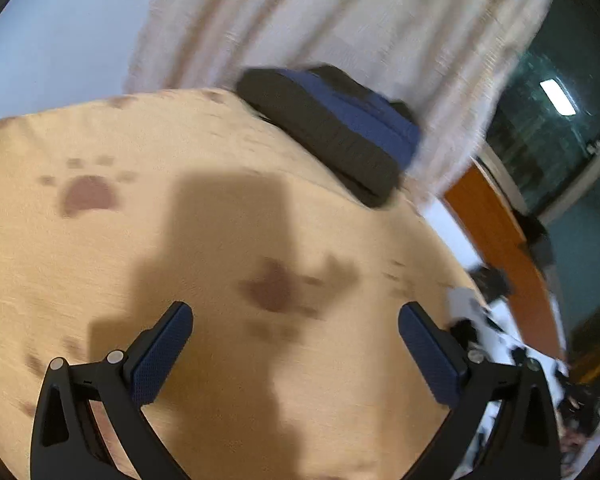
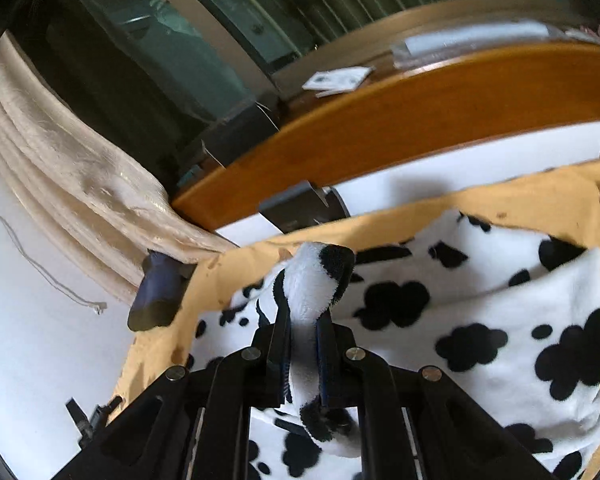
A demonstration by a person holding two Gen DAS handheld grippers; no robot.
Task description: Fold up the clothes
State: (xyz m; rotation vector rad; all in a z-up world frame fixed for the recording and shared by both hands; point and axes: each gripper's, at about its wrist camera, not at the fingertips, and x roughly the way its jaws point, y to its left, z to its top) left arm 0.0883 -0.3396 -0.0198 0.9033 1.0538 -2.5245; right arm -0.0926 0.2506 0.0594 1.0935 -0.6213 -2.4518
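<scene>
My right gripper (image 2: 304,344) pinches a thick fold of the cow-print fleece (image 2: 480,320), which lies on the tan sheet (image 2: 520,196) — soft, plushy, light, best taken at edges. My left gripper (image 1: 296,356) is spread wide above that sheet; beyond it lies a folded dark pile (image 1: 332,132).

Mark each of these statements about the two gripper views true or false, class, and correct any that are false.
1. The right gripper is shut on a fold of the cow-print fleece garment. True.
2. The left gripper holds a sock. False: its jaws are wide apart and empty above the paw-print cover.
3. A folded black and blue stack of clothes lies at the cover's far edge. True.
4. The curtain is dark green. False: it is pale beige.
</scene>
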